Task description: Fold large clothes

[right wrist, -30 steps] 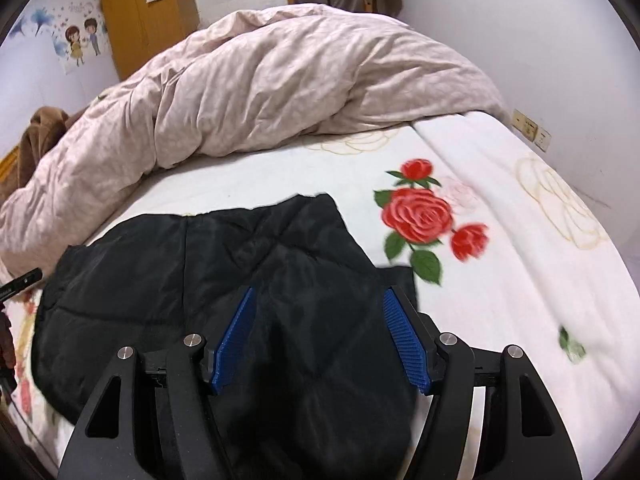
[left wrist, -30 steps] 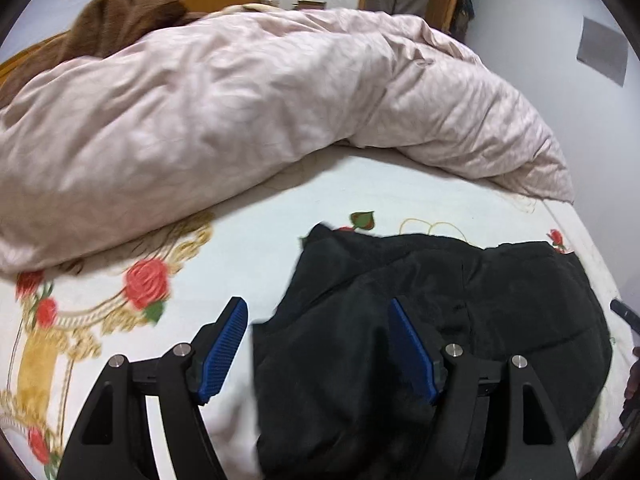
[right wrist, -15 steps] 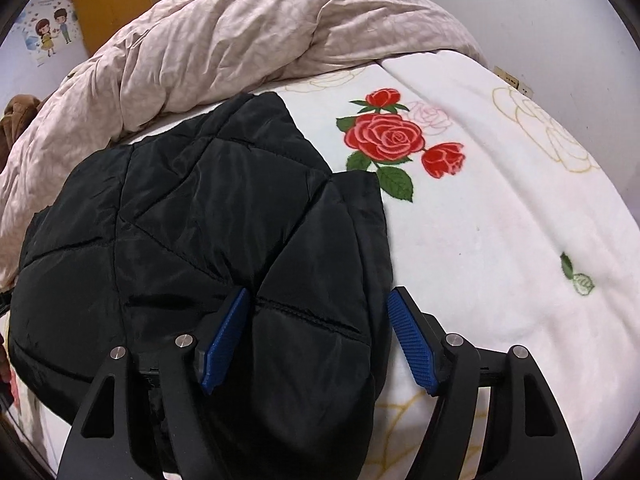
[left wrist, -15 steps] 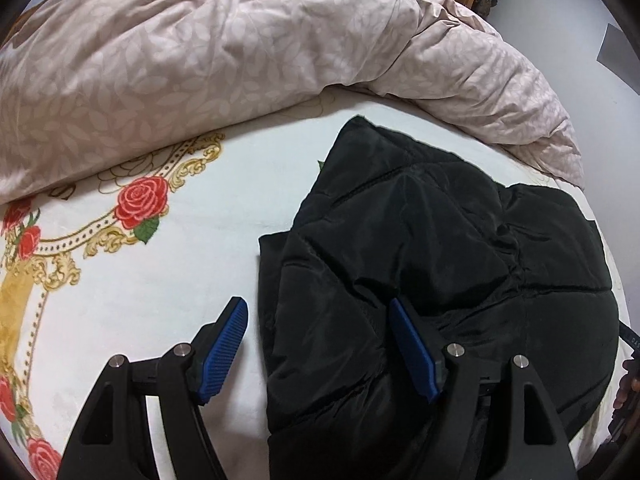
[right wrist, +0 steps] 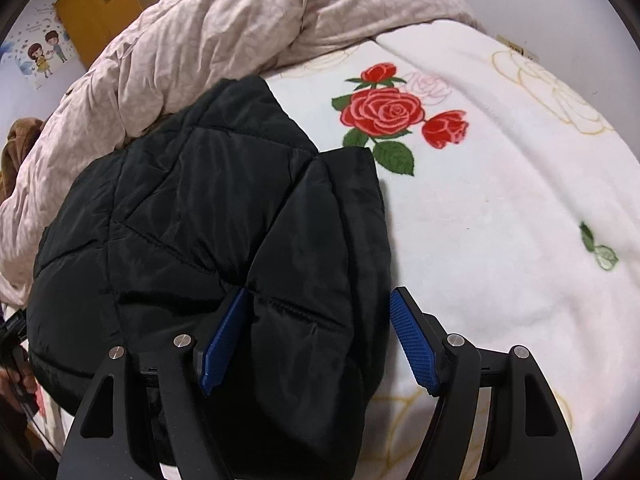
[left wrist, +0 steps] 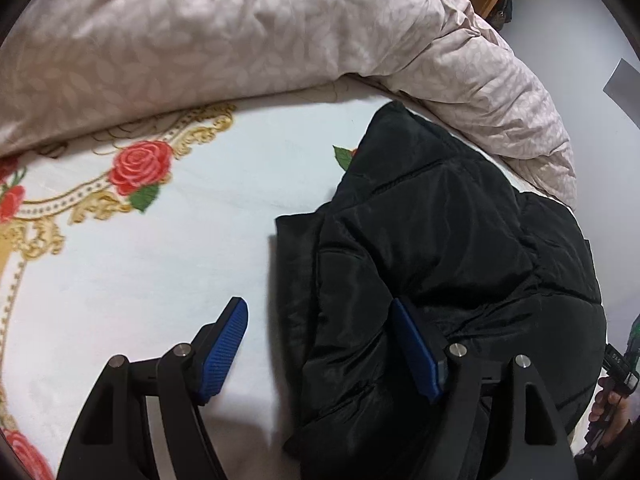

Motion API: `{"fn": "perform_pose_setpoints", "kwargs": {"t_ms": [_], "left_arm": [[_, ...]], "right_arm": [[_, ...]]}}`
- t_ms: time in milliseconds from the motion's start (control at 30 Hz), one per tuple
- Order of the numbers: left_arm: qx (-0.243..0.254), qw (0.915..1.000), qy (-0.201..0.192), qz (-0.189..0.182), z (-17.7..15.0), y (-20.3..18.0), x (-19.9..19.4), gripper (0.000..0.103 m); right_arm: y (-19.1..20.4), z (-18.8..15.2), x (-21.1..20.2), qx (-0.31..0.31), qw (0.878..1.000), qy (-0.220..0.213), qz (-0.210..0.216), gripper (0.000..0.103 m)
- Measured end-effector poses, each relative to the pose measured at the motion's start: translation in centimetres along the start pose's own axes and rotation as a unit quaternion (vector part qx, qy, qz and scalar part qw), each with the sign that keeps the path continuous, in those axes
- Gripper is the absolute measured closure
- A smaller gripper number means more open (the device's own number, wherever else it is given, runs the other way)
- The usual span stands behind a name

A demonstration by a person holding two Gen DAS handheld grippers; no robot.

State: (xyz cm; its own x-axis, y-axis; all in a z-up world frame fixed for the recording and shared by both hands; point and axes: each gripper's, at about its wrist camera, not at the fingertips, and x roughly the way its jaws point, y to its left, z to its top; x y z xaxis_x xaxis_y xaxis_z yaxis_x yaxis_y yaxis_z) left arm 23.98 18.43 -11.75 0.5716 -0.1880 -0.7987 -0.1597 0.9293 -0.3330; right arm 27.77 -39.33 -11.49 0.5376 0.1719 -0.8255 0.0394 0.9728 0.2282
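Observation:
A black quilted puffer jacket (left wrist: 448, 248) lies folded in a bundle on the white rose-print bed sheet (left wrist: 160, 264). My left gripper (left wrist: 320, 344) is open over the jacket's left edge, holding nothing. In the right wrist view the jacket (right wrist: 200, 208) fills the left half. My right gripper (right wrist: 316, 336) is open over the jacket's right edge, its left pad against the fabric and its right pad above the sheet (right wrist: 500, 220).
A rumpled pink duvet (left wrist: 240, 28) is heaped along the far side of the bed, touching the jacket's far end (right wrist: 224, 28). A brown garment (right wrist: 18, 144) lies beyond it. A wall (right wrist: 560, 0) runs along the bed's right side.
Both grippers have moved lower and closer over the jacket, which has settled flat onto the sheet nearer the duvet. Both stay open.

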Motion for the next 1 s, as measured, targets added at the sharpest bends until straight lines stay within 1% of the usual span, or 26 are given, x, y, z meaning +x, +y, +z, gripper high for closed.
{"fn": "perform_pose_setpoints", "kwargs": {"t_ms": [100, 133, 200, 367, 433, 533, 600, 800, 867, 900, 933, 967, 1000], "left_arm": [[-0.007, 0.9999, 0.008, -0.008, 0.4, 0.1, 0.8, 0.021], [-0.007, 0.9999, 0.01, -0.012, 0.6, 0.1, 1.0, 0.019], [-0.01, 0.9997, 0.016, -0.016, 0.8, 0.3, 1.6, 0.017], [-0.025, 0.9986, 0.024, -0.041, 0.8, 0.9, 2.0, 0.017], [-0.038, 0.9973, 0.028, -0.057, 0.3, 1.3, 1.9, 0.017], [-0.034, 0.9967, 0.029, -0.068, -0.6, 1.3, 1.8, 0.017], [-0.04, 0.996, 0.03, -0.075, -0.7, 1.5, 1.9, 0.017], [-0.031, 0.9958, 0.04, -0.077, 0.6, 0.8, 3.3, 0.01], [-0.026, 0.9956, 0.04, -0.08, 0.7, 0.5, 3.7, 0.01], [-0.024, 0.9957, 0.04, -0.081, 0.7, 0.4, 3.7, 0.01], [-0.024, 0.9956, 0.04, -0.081, 0.7, 0.3, 3.7, 0.011], [-0.025, 0.9954, 0.04, -0.084, 0.5, 0.2, 3.6, 0.013], [-0.027, 0.9948, 0.04, -0.09, 0.4, 0.2, 3.6, 0.017]], "right_arm": [[-0.5, 0.5, 0.9, 0.0, 1.0, 0.009, 0.012, 0.027], [-0.7, 0.7, 1.2, 0.003, 1.0, 0.012, 0.018, 0.027], [-1.1, 1.0, 2.0, 0.011, 0.999, 0.021, 0.034, 0.025], [-1.6, 1.5, 3.0, 0.025, 0.997, 0.035, 0.061, 0.024], [-2.0, 0.9, 2.9, 0.04, 0.996, 0.038, 0.074, 0.024], [-2.2, 0.2, 2.5, 0.047, 0.995, 0.039, 0.084, 0.025], [-2.5, -0.1, 2.5, 0.05, 0.994, 0.037, 0.094, 0.024], [-2.4, 1.2, 3.7, 0.039, 0.992, 0.048, 0.11, 0.023], [-2.4, 1.4, 4.0, 0.037, 0.992, 0.052, 0.113, 0.023], [-2.3, 1.5, 4.0, 0.035, 0.991, 0.054, 0.114, 0.025], [-2.2, 1.4, 3.9, 0.035, 0.991, 0.055, 0.119, 0.03], [-2.1, 1.4, 3.8, 0.037, 0.99, 0.055, 0.127, 0.041], [-1.7, 1.3, 3.5, 0.038, 0.989, 0.053, 0.13, 0.046]]}}
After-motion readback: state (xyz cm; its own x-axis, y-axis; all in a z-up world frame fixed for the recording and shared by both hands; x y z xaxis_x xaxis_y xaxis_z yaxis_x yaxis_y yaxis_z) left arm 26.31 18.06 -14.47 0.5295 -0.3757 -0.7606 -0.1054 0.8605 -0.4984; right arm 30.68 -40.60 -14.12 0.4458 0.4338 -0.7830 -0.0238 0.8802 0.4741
